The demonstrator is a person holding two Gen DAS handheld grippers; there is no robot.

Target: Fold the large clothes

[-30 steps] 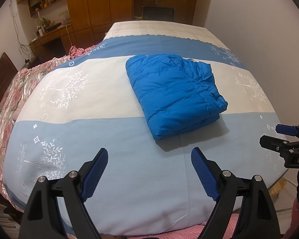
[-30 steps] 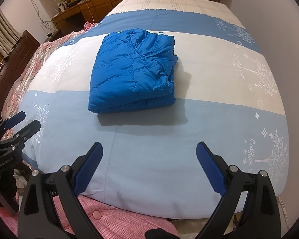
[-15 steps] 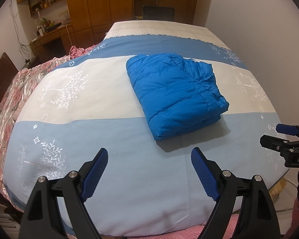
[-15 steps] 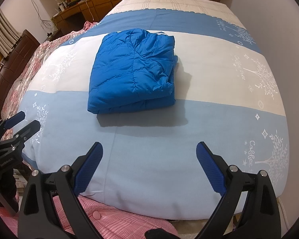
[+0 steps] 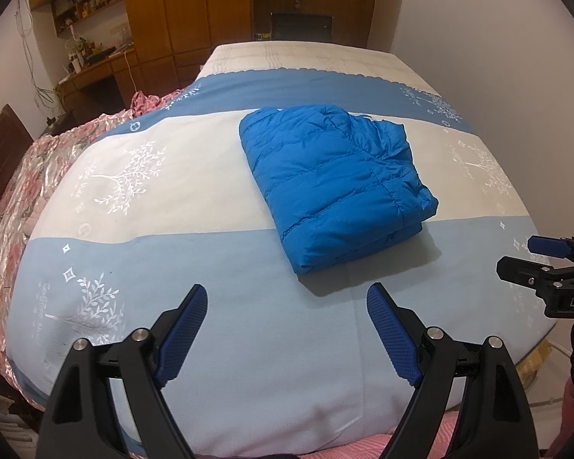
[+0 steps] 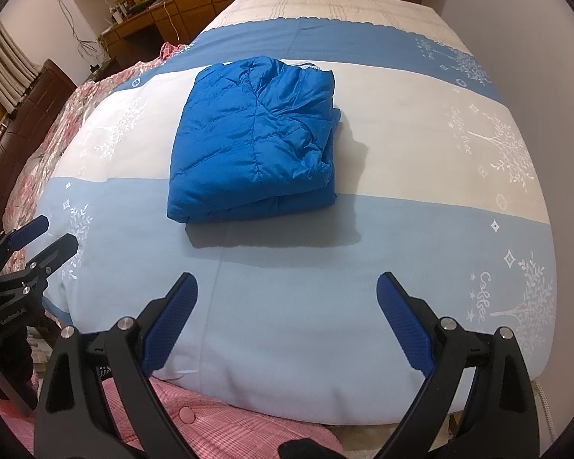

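Nothing moved, folded jacket (image 5: 336,183) unchanged, both tongs spread, empty

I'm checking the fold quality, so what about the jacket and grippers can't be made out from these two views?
- Jacket underside and inner folds: hidden in both views by its own top layer.
- Its sleeves and zipper: tucked out of sight in both views.
- Right gripper in the left wrist view: cut off by the right edge.
- Left gripper in the right wrist view: cut off by the left edge.
- Shelf items beyond the bed: too small.
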